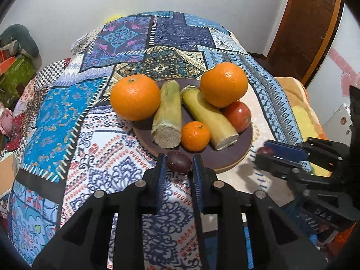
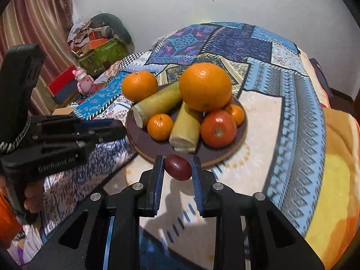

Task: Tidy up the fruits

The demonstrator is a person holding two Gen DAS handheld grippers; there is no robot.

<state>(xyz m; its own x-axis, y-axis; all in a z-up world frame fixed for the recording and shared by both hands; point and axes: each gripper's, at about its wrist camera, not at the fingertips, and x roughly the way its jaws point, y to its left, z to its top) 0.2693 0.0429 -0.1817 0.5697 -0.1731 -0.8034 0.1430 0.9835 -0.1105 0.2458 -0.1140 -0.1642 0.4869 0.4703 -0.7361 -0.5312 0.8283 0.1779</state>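
A round brown plate (image 1: 227, 157) (image 2: 144, 139) on the patterned tablecloth holds two large oranges (image 1: 135, 96) (image 2: 205, 86), small mandarins (image 1: 195, 136) (image 2: 160, 126), two pale cane pieces (image 1: 167, 114) (image 2: 185, 127) and a red tomato (image 1: 238, 115) (image 2: 217, 128). My left gripper (image 1: 178, 164) is shut on a dark purple fruit (image 1: 178, 162) just at the plate's near rim. My right gripper (image 2: 177, 167) is shut on another dark purple fruit (image 2: 178, 167) in front of the plate; it also shows in the left wrist view (image 1: 265, 151).
The table (image 1: 67, 112) is covered by a blue patchwork cloth, with an orange-yellow blanket (image 2: 337, 157) on the right. Boxes and clutter (image 2: 99, 45) stand by the wall on the left, with a pink toy (image 2: 82, 77). A wooden door (image 1: 310, 22) is at the right.
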